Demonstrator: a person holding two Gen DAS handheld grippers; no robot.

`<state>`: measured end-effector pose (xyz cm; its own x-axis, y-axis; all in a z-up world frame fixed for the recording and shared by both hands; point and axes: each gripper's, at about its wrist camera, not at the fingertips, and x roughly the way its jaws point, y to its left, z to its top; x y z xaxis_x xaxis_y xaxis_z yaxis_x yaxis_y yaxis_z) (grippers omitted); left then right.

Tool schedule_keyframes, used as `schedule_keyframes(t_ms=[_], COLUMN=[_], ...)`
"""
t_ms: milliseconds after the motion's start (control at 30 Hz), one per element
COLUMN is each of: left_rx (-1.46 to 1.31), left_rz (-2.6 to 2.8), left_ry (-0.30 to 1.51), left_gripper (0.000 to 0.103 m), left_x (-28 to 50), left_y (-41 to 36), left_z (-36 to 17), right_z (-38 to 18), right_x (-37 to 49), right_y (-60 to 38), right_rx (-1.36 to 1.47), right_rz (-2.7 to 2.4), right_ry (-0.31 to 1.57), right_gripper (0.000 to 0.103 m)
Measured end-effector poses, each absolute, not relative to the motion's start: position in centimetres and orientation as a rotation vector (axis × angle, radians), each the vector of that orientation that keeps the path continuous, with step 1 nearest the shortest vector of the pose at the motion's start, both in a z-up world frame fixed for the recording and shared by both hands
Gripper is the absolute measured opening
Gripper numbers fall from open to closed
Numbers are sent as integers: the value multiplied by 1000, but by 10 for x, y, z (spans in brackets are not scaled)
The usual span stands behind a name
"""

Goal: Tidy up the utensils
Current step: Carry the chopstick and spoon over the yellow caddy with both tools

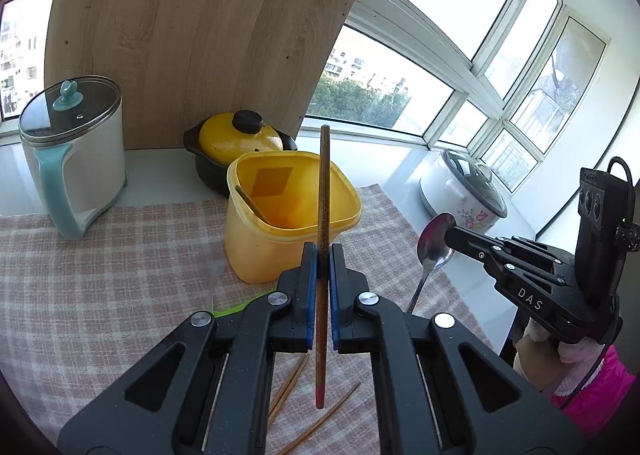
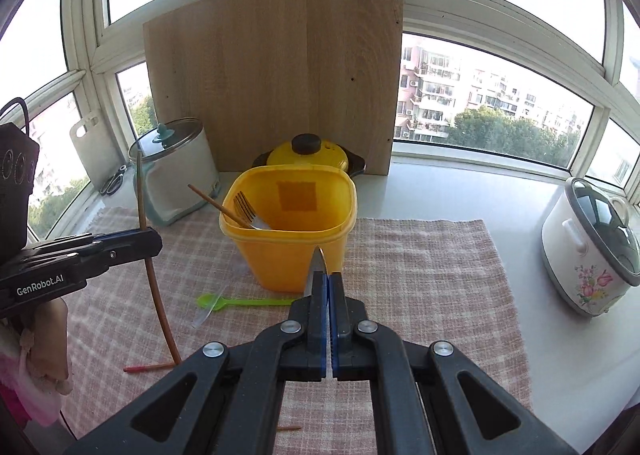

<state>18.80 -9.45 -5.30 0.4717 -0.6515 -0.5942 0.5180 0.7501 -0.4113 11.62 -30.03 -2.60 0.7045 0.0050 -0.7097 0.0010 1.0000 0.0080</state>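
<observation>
A yellow plastic tub (image 1: 280, 223) (image 2: 292, 239) stands on a pink checked cloth (image 1: 100, 295) (image 2: 420, 275). It holds a fork (image 2: 245, 211) and a wooden chopstick (image 2: 218, 205). My left gripper (image 1: 324, 251) (image 2: 148, 241) is shut on a dark brown chopstick (image 1: 323, 215) (image 2: 150, 275), held upright in front of the tub. My right gripper (image 2: 327, 279) (image 1: 450, 233) is shut on a metal spoon (image 1: 434, 243) (image 2: 318, 263), held just right of the tub. A green plastic spoon (image 2: 240, 301) and loose chopsticks (image 1: 316, 419) lie on the cloth.
A wooden board (image 2: 276, 75) leans on the window behind a yellow-lidded black pot (image 1: 236, 143) (image 2: 310, 157). A white lidded jug (image 1: 76, 151) (image 2: 180, 171) stands left. A floral rice cooker (image 2: 596, 247) (image 1: 464, 191) stands right. Scissors (image 2: 114, 179) lie far left.
</observation>
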Motion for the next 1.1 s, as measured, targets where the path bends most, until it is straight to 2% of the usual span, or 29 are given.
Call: schedule_keyframes(t_ms=[533,1100], left_rx=[-227,-217], left_rz=[-645,-526], left_ry=[623,582], left_gripper=[3,3], left_x=[236,292], left_y=[-107,-121], left_z=[12,15], right_z=[36,49], right_x=[163,229], right_y=[-311,-313], right_rx=[-69,-71], right_rz=[14,46], right_ry=[630,557], right_gripper=[0,0])
